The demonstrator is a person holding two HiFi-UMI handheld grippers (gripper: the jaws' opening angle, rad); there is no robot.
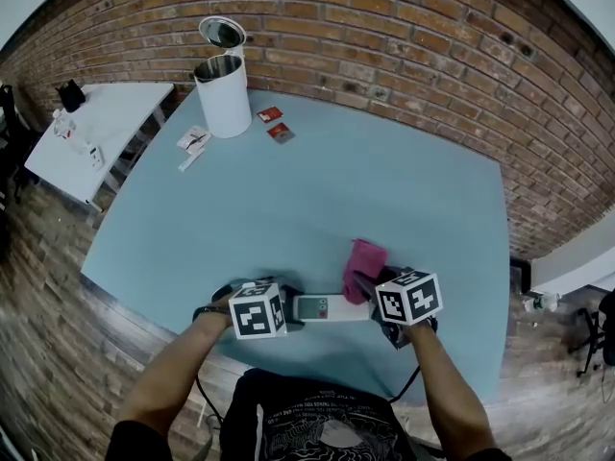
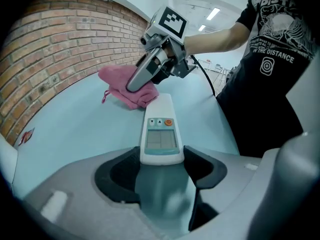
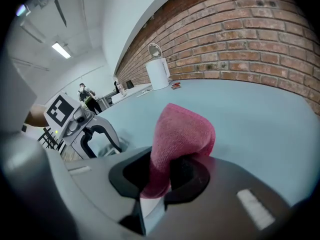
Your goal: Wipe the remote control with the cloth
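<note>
A person at a pale blue desk (image 1: 384, 181) sets about cleaning a remote control (image 2: 160, 134), which lies flat, buttons up, near the desk's front edge between the two tools. The left hand-held gripper (image 2: 161, 165) has its jaws spread wide across the remote's near end, one pad against each long side. The clamp appears meant to hold the remote steady under the rubbing. The right hand-held gripper (image 3: 162, 176) is closed on a pink cloth (image 3: 182, 131), a fold pinched between the jaws and the rest bulging out ahead of them, so a soft pad leads the way. The left gripper view shows the cloth bunched on the desk at the remote's far end, though actual contact with the casing cannot be confirmed. Judging by this layout, the wiping is at or near its start, with the screen and buttons left bare for the pass.

At the desk's far corner, by the brick wall (image 1: 404, 36), stands a white bin (image 1: 221, 94) with its round lid (image 1: 223, 34) tipped up. Its mouth is open to view, but no contents can be made out. Two small red packets (image 1: 276, 123) and some papers (image 1: 194, 142) lie just beside it, well clear of the work.
</note>
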